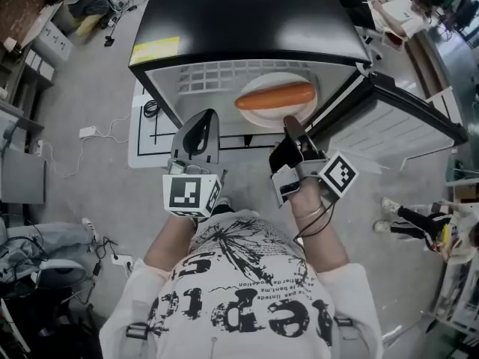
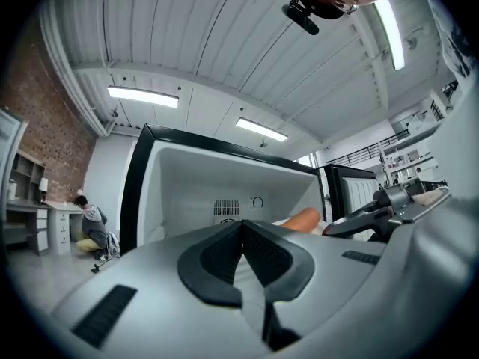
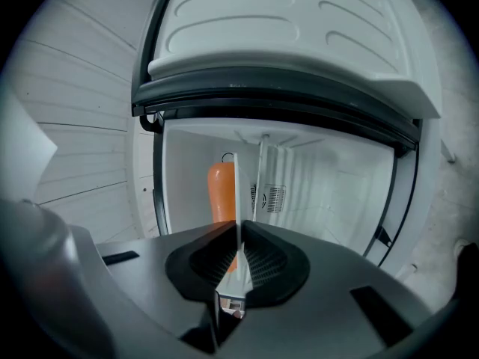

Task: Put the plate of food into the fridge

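The left gripper (image 2: 242, 226) is close to the person, and its jaws are pressed together with nothing between them. The right gripper (image 3: 239, 229) pinches the near rim of the one white plate (image 1: 262, 118). On the plate lies one long orange sausage (image 1: 275, 96), smooth and shiny. Plate and sausage are inside the open fridge (image 1: 247, 21), over its white wire shelf (image 1: 202, 77). The fridge door (image 1: 408, 118) stands open at the right.

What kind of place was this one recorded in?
Probably a lab or workshop, not a home kitchen: the small fridge is surrounded by bare concrete floor and loose cables, and desks line a brick wall under a ribbed ceiling with strip lights.
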Action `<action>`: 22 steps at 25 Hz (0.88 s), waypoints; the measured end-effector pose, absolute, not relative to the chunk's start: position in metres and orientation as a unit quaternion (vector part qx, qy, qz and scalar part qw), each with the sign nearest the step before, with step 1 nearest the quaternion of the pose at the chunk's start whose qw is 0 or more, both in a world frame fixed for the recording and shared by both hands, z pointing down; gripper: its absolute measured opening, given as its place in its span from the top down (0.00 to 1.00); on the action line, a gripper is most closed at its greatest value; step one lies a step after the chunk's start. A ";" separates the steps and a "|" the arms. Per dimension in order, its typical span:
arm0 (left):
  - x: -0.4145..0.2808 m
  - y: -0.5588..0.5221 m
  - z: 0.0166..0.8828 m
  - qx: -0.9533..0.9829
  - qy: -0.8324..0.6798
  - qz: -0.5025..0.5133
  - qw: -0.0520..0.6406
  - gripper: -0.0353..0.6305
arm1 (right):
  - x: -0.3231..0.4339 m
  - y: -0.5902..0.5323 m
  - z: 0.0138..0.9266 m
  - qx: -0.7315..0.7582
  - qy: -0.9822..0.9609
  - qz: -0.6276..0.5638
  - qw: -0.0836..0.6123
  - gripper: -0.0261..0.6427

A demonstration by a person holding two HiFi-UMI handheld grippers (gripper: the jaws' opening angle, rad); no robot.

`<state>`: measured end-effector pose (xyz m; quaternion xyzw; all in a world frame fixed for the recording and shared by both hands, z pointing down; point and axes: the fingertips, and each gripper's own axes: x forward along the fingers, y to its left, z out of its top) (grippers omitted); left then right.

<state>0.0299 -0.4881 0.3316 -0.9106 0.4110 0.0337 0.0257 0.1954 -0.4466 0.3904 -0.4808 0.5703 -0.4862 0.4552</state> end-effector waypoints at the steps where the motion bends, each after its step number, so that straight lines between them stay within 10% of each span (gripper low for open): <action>1: 0.031 -0.490 0.331 -0.912 0.409 0.032 0.035 0.94 | 0.196 -0.449 0.390 -0.484 0.568 -0.483 0.458 0.92; 22: 0.044 -0.540 0.350 -0.932 0.362 0.028 0.003 0.94 | 0.198 -0.517 0.399 -0.490 0.511 -0.501 0.498 0.92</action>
